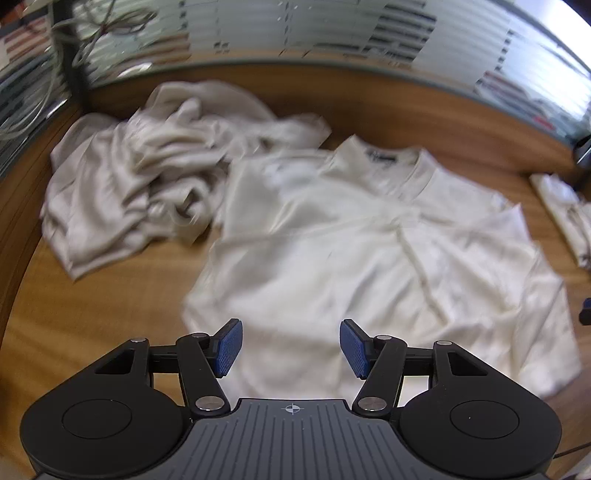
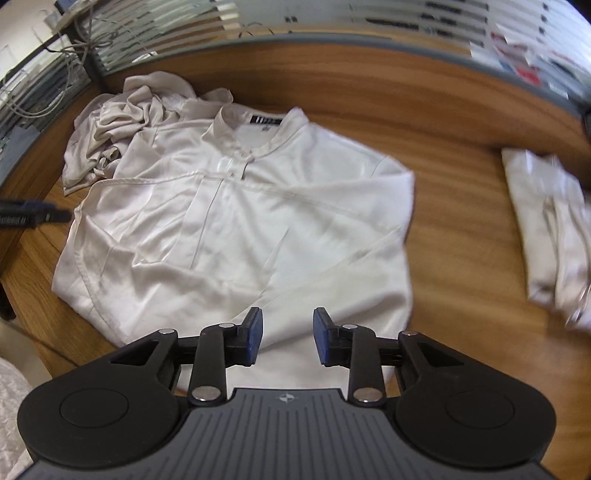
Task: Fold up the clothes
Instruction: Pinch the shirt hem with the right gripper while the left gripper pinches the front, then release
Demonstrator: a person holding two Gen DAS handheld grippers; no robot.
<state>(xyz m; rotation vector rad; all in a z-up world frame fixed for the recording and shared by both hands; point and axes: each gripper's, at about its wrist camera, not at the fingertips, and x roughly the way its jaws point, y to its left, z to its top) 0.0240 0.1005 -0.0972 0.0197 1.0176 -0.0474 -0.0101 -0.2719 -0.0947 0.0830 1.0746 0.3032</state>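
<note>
A cream collared shirt (image 1: 369,240) (image 2: 240,221) lies face up on the wooden table, collar at the far side, sleeves folded in over the body. My left gripper (image 1: 291,345) hovers open above the shirt's near left hem, nothing between its blue pads. My right gripper (image 2: 287,334) is open too, above the near hem towards the shirt's right side, and holds nothing. The left gripper's tip (image 2: 33,216) shows at the left edge of the right wrist view.
A crumpled heap of cream garments (image 1: 147,177) (image 2: 122,129) lies at the far left, touching the shirt's shoulder. Folded cream clothes (image 2: 546,229) (image 1: 565,210) sit at the right. Striped glass panels (image 1: 332,33) border the wooden table (image 2: 424,110) at the back.
</note>
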